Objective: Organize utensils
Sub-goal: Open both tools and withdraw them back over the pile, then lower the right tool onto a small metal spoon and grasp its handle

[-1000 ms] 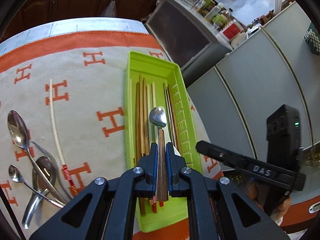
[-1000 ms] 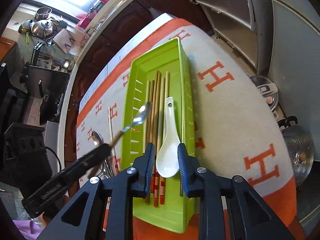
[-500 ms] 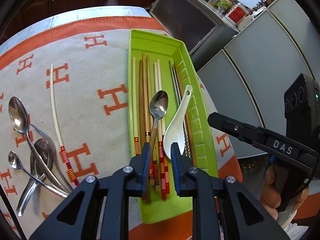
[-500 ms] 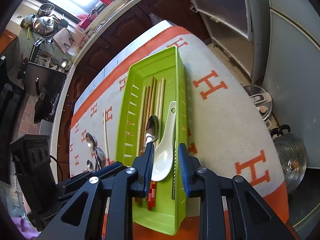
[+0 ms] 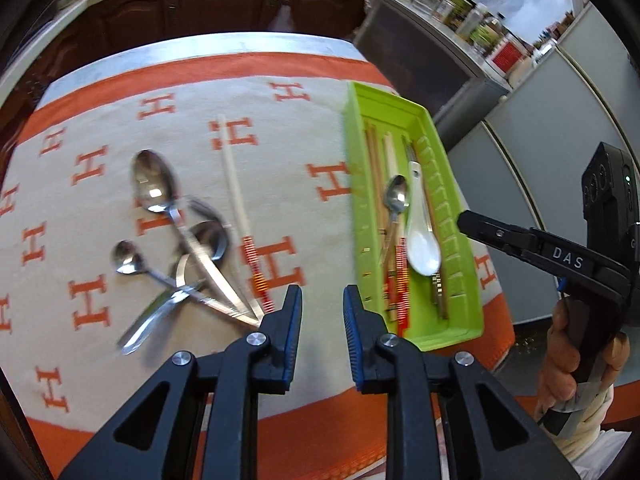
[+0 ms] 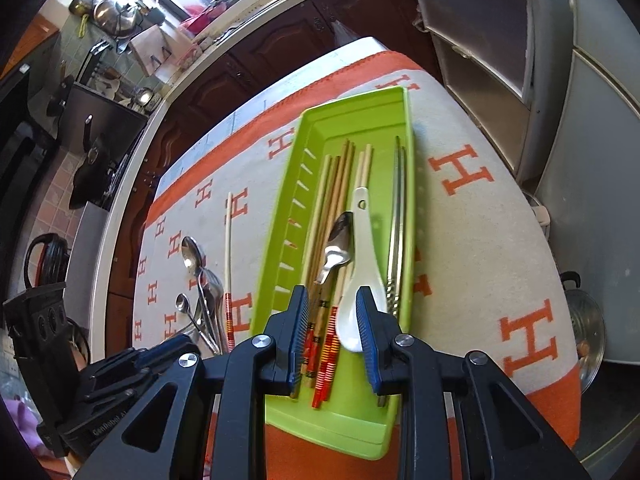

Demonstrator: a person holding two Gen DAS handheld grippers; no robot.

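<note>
Nearest us in the left wrist view, the left gripper [image 5: 319, 312] has its jaws opening with nothing between them, only bare cloth showing through the gap; just past its fingertips at 11 o'clock lies a tangle of metal spoons [image 5: 188, 248] on the orange-and-cream tablecloth [image 5: 100, 200], and beyond them at 12 o'clock a single loose chopstick [image 5: 236, 192] with a red-striped end, something the right wrist view shows only small at its 9 o'clock edge. At 1 o'clock in this view sits the green tray [image 5: 452, 216], holding chopsticks, a wooden-handled metal spoon [image 5: 396, 198] and a white ceramic spoon [image 5: 420, 240] side by side, touching. Farther right, at 3 o'clock, we see the right gripper [image 5: 466, 220] from the side with a hand [image 5: 568, 360] wrapped round its grip, which its own camera cannot show. In the right wrist view, the right gripper [image 6: 333, 320] stands slightly spread above the near end of the green tray [image 6: 296, 208]; the bowl of the white ceramic spoon [image 6: 356, 280] lies between its fingers without the pads pressing it, so it pinches nothing. Only here can we make out the pair of metal chopsticks [image 6: 396, 232] along the tray's right wall at 1 o'clock and the red-banded ends of the wooden chopsticks [image 6: 328, 184] near the fingertips. Farthest off, at 10 o'clock, pots [image 6: 116, 8] hang above a kitchen counter
</note>
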